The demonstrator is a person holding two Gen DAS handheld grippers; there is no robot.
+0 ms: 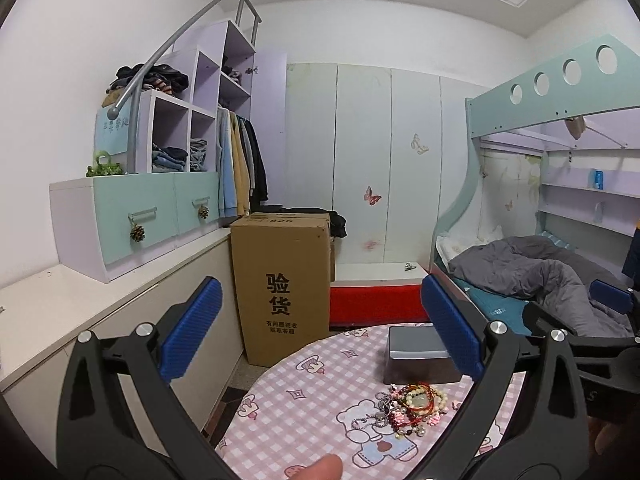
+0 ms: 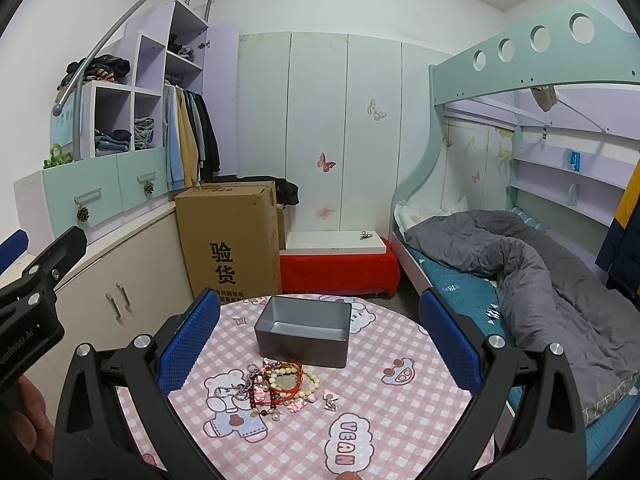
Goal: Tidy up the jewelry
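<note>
Left wrist view: the left gripper is held above the near edge of a round table covered in a pink checked cloth with bear prints.
Left gripper state: jaws spread wide, blue pads far apart, nothing between them.
Jewelry here: a tangled jewelry pile of bead bracelets, red cords and a silver chain lies on the cloth, low and right of centre, close to the right finger.
Box here: a grey metal box stands just behind the pile, partly hidden by the right pad.
Other tool: the right gripper shows at the right edge.
Background: a cardboard carton stands on the floor beyond the table.

Right wrist view: the right gripper hangs over the same table.
Right gripper state: fingers wide apart, holding nothing.
Jewelry here: the pile lies on the cloth between the two fingers, below them.
Box here: the box sits open and upright, just behind the pile, its inside bare metal.
Other tool: the left gripper shows at the left edge.
Bed: a bunk bed with a grey duvet stands right of the table.
</note>
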